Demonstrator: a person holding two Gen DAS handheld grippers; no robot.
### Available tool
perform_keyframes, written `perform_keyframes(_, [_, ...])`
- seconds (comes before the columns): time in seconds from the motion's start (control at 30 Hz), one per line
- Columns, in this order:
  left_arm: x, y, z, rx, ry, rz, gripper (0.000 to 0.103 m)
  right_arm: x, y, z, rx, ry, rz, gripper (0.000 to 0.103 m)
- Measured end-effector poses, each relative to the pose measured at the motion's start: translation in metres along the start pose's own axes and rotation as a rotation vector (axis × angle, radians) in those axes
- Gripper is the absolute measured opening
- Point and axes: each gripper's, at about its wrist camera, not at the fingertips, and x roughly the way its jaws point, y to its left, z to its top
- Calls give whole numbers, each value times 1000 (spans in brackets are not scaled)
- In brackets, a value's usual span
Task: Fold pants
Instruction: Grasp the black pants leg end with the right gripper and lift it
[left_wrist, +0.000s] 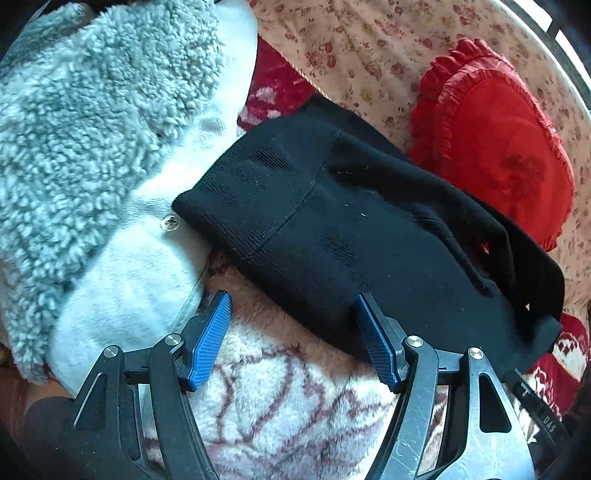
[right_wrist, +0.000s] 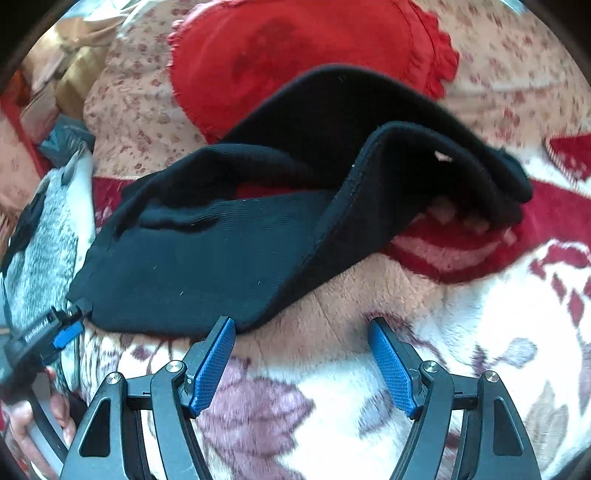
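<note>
The black pants lie bunched on the floral blanket, beside the red cushion. Left gripper and right gripper fingers are spread wide, holding nothing.

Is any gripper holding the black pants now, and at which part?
Nothing is held. Left gripper and right gripper are both open beside the near edge of the black pants.
</note>
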Motion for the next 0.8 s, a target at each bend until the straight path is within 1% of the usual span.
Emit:
perform_keyframes(0.13, [7, -5, 7, 7, -2, 17, 69, 8, 3, 14, 13, -36, 9, 73])
perform_keyframes(0.2, [10, -7, 11, 16, 1, 25, 69, 14, 4, 20, 25, -46, 24, 71])
perform_keyframes(0.27, [18, -6, 18, 7, 9, 25, 69, 18, 6, 25, 14, -73, 10, 57])
perform_keyframes(0.3, [19, -5, 19, 0, 10, 22, 69, 19, 6, 26, 6, -84, 3, 55])
perform_keyframes(0.37, [20, -6, 21, -4, 8, 22, 69, 19, 4, 28, -4, -109, 2, 43])
perform_keyframes(0.4, [20, -6, 22, -4, 4, 27, 65, 18, 3, 27, -9, -117, 0, 39])
perform_keyframes(0.43, [20, -7, 22, -1, -2, 38, 54, 17, 2, 27, -15, -121, -1, 32])
perform_keyframes(0.47, [21, -8, 23, 4, -8, 50, 46, 16, 0, 27, -21, -122, 5, 23])
perform_keyframes(0.5, [22, -9, 26, 8, -8, 35, 28, 14, -2, 27, -23, -120, 20, 18])
perform_keyframes(0.53, [22, -9, 27, 6, -2, 6, 13, 13, -4, 28, -20, -116, 37, 12])
perform_keyframes(0.57, [19, -9, 27, 3, 6, -17, 12, 10, -5, 28, -14, -110, 55, 9])
perform_keyframes(0.63, [8, -11, 24, 27, -12, -4, 10, 1, -4, 26, -26, -110, 69, 7])
perform_keyframes(0.73, [-15, -8, 21, 62, -45, -14, 10, -18, 1, 20, -56, -109, 95, 5])
perform_keyframes(0.8, [-33, 0, 16, 66, -58, -21, 10, -34, 5, 13, -71, -104, 113, 5])
